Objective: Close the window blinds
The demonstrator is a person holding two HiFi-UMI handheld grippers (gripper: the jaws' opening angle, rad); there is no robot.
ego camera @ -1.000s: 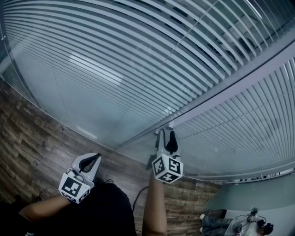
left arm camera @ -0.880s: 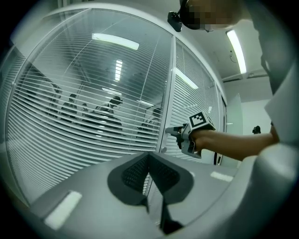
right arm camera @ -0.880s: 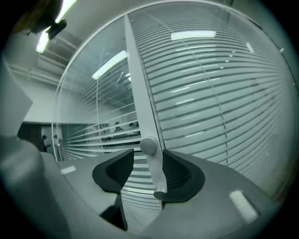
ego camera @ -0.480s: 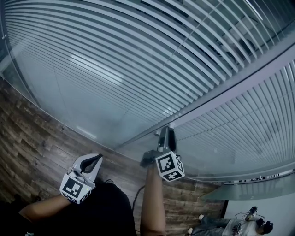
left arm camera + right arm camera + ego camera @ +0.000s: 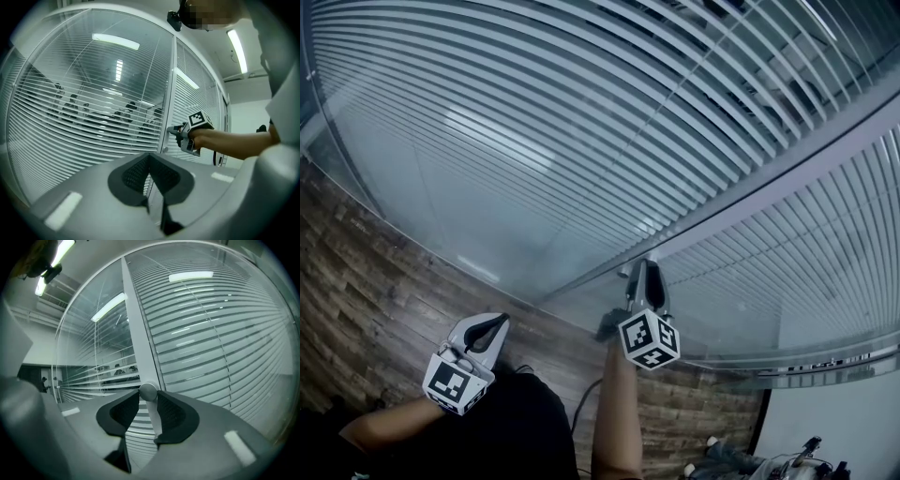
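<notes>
Markers [image 5: 447, 379] in black-and-white squares on cube [image 5: 474, 395] of left tool [image 5: 494, 322]

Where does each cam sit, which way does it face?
Head view: on head, looks down at blinds, left claw, right claw, forearms.
Left gripper view: on left claw, faces blinds; shut jaws, right forearm show.
Right gripper view: on right claw, faces frame post; jaws just closing on knob.
Shared: first two show right claw.

Cool, dim indoor light as I see it: ceiling tube [image 5: 238, 43] glares, reflections streak the glass [image 5: 201, 324]; fisheye bends edges, corners vignette black.
</notes>
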